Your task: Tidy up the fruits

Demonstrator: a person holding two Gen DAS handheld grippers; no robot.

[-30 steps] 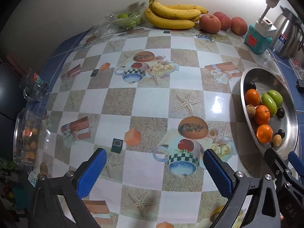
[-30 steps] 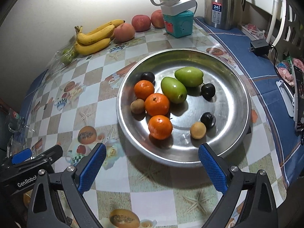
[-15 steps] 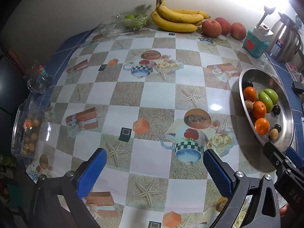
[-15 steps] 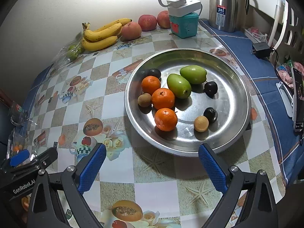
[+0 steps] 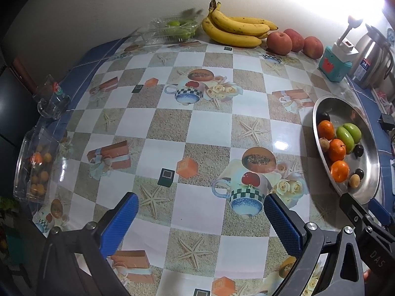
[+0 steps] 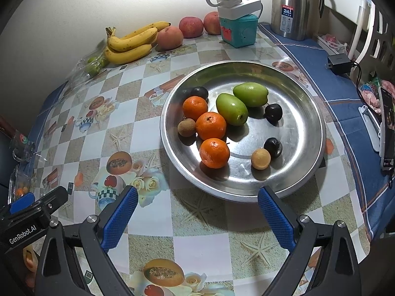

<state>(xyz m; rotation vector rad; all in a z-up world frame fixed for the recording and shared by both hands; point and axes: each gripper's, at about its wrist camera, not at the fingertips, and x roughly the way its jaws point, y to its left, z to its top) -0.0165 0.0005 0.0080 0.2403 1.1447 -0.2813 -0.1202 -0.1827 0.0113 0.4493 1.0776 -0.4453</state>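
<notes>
A round steel tray holds three oranges, two green mangoes, dark plums and small brown fruits. It also shows in the left wrist view at the right. My right gripper is open and empty, just in front of the tray's near rim. My left gripper is open and empty above the patterned tablecloth, left of the tray. Bananas and three apples lie at the back by the wall.
A clear box of green fruits sits left of the bananas. A clear box of small orange fruits and a glass mug stand at the left edge. A teal box, a steel kettle and a charger stand back right.
Both grippers have drawn back from the table, so the tray and the far fruits look smaller and further away. Both stay open. No fruit has moved.
</notes>
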